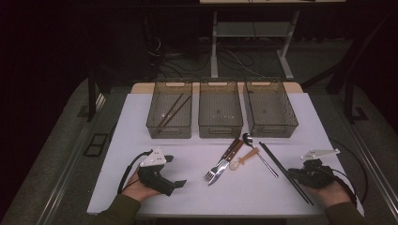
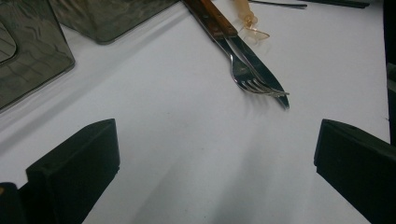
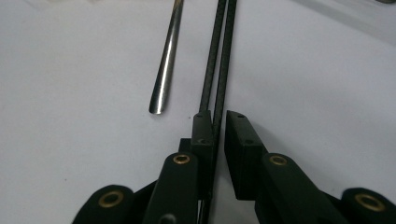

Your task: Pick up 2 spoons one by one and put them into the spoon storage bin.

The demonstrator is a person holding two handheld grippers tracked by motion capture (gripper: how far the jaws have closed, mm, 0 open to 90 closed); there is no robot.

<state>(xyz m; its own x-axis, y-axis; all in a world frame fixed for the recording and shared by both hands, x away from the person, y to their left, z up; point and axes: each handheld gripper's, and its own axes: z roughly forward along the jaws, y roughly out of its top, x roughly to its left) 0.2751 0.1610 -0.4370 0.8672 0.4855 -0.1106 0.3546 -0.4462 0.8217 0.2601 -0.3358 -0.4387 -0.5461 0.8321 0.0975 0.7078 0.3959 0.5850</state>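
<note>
From the high view, we are looking down on a white desk (image 1: 141, 140) carrying three grey bins in a row: the left bin (image 1: 170, 108) is holding a pair of brown chopsticks (image 1: 172, 111), while the middle bin (image 1: 220, 108) and the right bin (image 1: 270, 108) are looking bare. In front of them are lying a fork (image 1: 217, 169), a wooden-handled knife (image 1: 230, 157), a spoon (image 1: 256, 152), a small pale utensil (image 1: 244, 158) and a pair of black chopsticks (image 1: 284, 171) running slantwise towards the right tongs (image 1: 295, 174); the left tongs (image 1: 174, 183) are resting well apart from all cutlery. From the left gripper view, we are seeing the left tongs (image 2: 215, 154) spread wide over bare desk, grasping nothing, with the fork (image 2: 250, 79) and knife (image 2: 261, 70) lying ahead. From the right gripper view, we are seeing the right tongs (image 3: 218, 126) clenched on the black chopsticks (image 3: 219, 60) near their close end, the spoon handle (image 3: 166, 70) lying just beside. We are judging the step to be a pick-up of both sticks: we are advising a firm pinch holding the two together, a level lift, and clearance from the spoon handle.
</note>
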